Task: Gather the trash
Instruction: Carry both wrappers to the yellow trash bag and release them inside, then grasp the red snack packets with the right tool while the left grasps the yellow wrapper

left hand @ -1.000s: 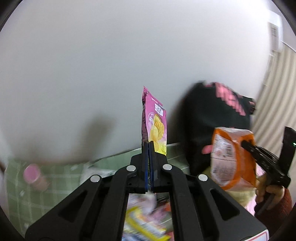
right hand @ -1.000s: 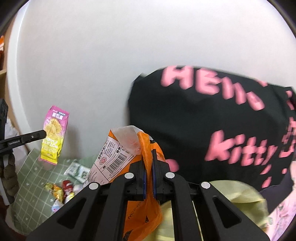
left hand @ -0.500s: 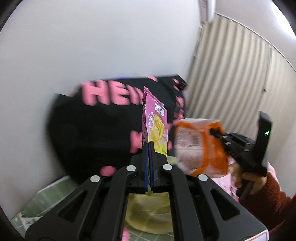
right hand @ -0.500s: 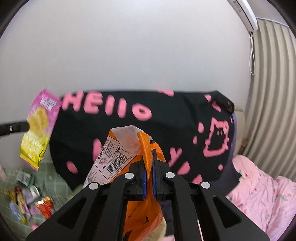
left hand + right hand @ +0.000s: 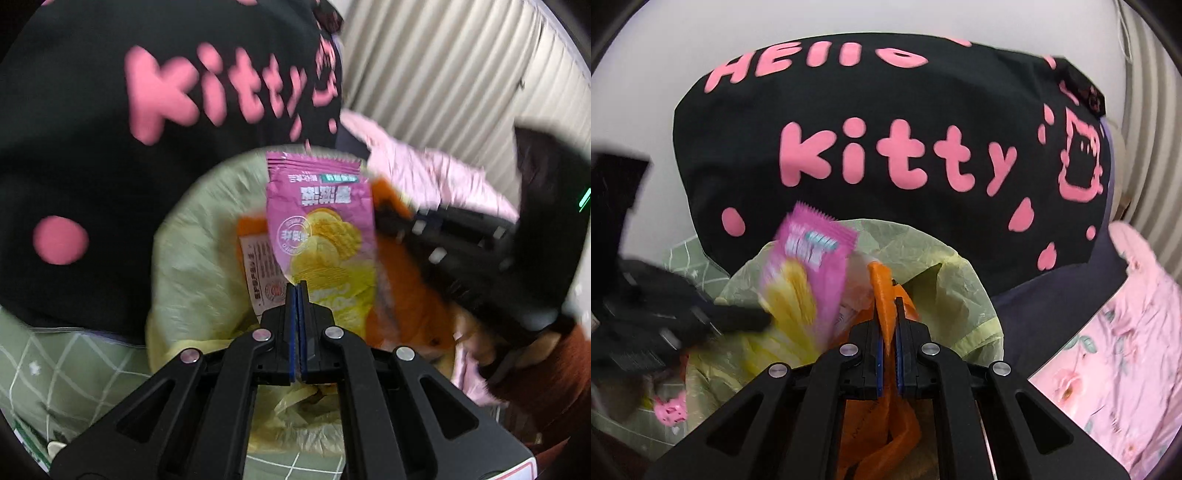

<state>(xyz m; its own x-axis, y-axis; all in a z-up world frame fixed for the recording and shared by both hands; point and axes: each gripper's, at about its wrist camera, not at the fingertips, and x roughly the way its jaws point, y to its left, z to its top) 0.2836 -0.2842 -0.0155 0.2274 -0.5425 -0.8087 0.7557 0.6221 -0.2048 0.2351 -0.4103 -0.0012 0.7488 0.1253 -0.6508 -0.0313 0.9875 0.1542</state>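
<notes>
Left hand-held gripper pinches pink chip packet; right hand-held gripper pinches orange wrapper.

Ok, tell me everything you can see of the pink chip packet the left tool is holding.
The pink chip packet is a small glossy foil pouch with a crimped, serrated end seal, white lettering and a picture of yellow potato chips; its lower part fades to yellow. It looks flat and light. The left tool is shut on its bottom edge, so it stands up from the fingers, print upside down. It hangs over the open yellow-green trash bag, overlapping the orange wrapper held by the right tool.
</notes>
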